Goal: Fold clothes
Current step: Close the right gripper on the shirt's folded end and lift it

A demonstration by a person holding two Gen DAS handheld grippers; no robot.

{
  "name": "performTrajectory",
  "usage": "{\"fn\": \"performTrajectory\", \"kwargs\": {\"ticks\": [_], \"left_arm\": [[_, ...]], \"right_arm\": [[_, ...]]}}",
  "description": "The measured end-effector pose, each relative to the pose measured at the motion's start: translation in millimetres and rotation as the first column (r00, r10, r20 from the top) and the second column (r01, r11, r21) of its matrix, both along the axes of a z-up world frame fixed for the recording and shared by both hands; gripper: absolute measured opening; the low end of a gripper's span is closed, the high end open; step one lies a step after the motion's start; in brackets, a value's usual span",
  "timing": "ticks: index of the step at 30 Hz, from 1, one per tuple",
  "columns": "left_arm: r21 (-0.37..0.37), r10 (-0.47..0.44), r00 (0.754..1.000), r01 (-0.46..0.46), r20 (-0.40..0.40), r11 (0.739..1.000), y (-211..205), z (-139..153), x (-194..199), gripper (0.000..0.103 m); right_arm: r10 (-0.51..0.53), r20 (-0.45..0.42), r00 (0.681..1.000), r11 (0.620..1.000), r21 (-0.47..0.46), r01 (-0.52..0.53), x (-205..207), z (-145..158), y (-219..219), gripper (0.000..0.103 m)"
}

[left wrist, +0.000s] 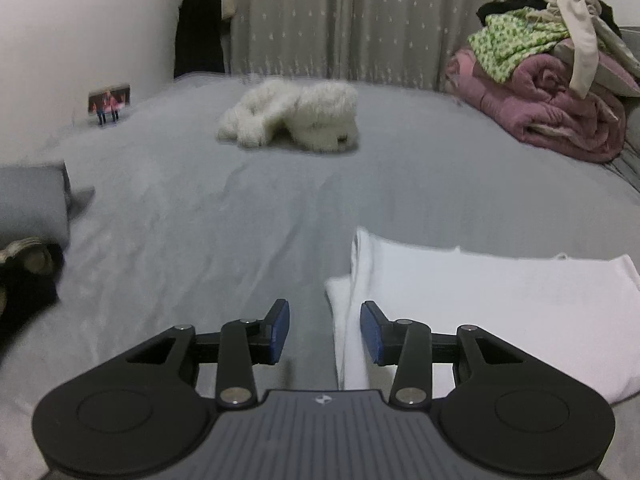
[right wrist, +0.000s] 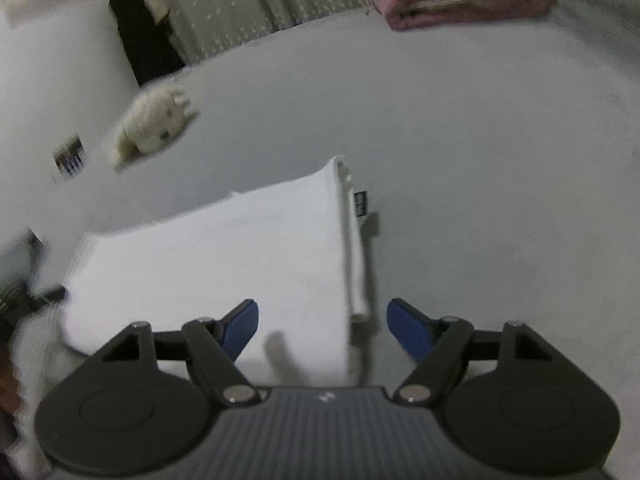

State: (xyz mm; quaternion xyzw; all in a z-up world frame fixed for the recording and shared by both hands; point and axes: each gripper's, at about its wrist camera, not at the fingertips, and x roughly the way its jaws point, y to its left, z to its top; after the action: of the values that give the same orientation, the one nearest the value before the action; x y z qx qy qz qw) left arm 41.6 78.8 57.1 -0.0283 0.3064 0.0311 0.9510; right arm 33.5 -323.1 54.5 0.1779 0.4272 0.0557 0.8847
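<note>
Your left gripper [left wrist: 325,330] and right gripper [right wrist: 322,330] both stand with jaws apart, holding nothing. Just ahead lies the white garment [right wrist: 224,264], already folded flat into a rectangle on the grey bed [left wrist: 200,220]. Judged light, soft and limp; take it by an edge or corner. Farther off: a white plush toy [left wrist: 292,116], a clothes pile [left wrist: 560,72] far right, and a curtain [left wrist: 360,12].
</note>
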Motion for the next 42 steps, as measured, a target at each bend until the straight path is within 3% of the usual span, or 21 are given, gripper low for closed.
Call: {"fn": "performTrajectory", "kwargs": {"ticks": [2, 6, 10, 15, 22, 26, 31, 35, 37, 39, 42], "left_arm": [[0.008, -0.007, 1.0, 0.007, 0.029, 1.0, -4.9, 5.2, -2.7, 0.04], [-0.009, -0.033, 0.998, 0.034, 0.059, 0.999, -12.9, 12.4, -5.7, 0.04], [-0.013, -0.086, 0.996, 0.086, 0.037, 0.996, -30.3, 10.6, -5.6, 0.04], [-0.041, -0.152, 0.988, 0.152, -0.007, 0.988, -54.7, 5.7, -7.9, 0.04], [-0.024, -0.211, 0.977, 0.21, -0.029, 0.977, -85.6, -5.4, -11.5, 0.04], [-0.008, -0.232, 0.972, 0.232, -0.029, 0.973, -97.1, -11.9, -9.2, 0.04], [0.012, -0.259, 0.966, 0.259, -0.03, 0.966, -111.5, -20.0, -6.4, 0.04], [0.034, -0.257, 0.966, 0.258, -0.029, 0.966, -118.3, -27.2, -5.6, 0.04], [0.033, -0.256, 0.966, 0.257, -0.029, 0.966, -118.2, -27.7, -5.8, 0.04], [0.032, -0.257, 0.966, 0.258, -0.03, 0.966, -118.2, -27.8, -5.4, 0.04], [0.028, -0.258, 0.966, 0.258, -0.032, 0.966, -118.9, -28.1, -5.0, 0.04]], "right_arm": [[-0.028, -0.039, 0.999, 0.994, 0.107, 0.032, -1.0, -3.3, -10.6, 0.074], [-0.04, -0.079, 0.996, 0.978, 0.202, 0.055, -3.2, -9.7, -22.2, 0.077], [-0.047, -0.12, 0.992, 0.953, 0.293, 0.081, -5.3, -16.1, -33.7, 0.079], [-0.026, -0.136, 0.99, 0.953, 0.294, 0.065, -7.8, -19.4, -27.0, 0.08], [-0.056, -0.14, 0.989, 0.947, 0.307, 0.097, -16.0, -26.1, -28.0, 0.08], [-0.053, -0.147, 0.988, 0.925, 0.365, 0.104, -25.5, -29.0, -27.7, 0.083], [-0.107, -0.088, 0.99, 0.896, 0.424, 0.135, -25.3, -42.0, -27.9, 0.086], [-0.132, -0.031, 0.991, 0.908, 0.398, 0.134, -21.2, -41.5, -16.6, 0.09], [-0.166, -0.004, 0.986, 0.906, 0.394, 0.154, -21.0, -42.5, -12.8, 0.088], [-0.188, 0.009, 0.982, 0.908, 0.382, 0.171, -19.5, -43.1, -9.1, 0.071], [-0.218, 0.021, 0.976, 0.903, 0.384, 0.193, -17.6, -44.8, -6.3, 0.056]]}}
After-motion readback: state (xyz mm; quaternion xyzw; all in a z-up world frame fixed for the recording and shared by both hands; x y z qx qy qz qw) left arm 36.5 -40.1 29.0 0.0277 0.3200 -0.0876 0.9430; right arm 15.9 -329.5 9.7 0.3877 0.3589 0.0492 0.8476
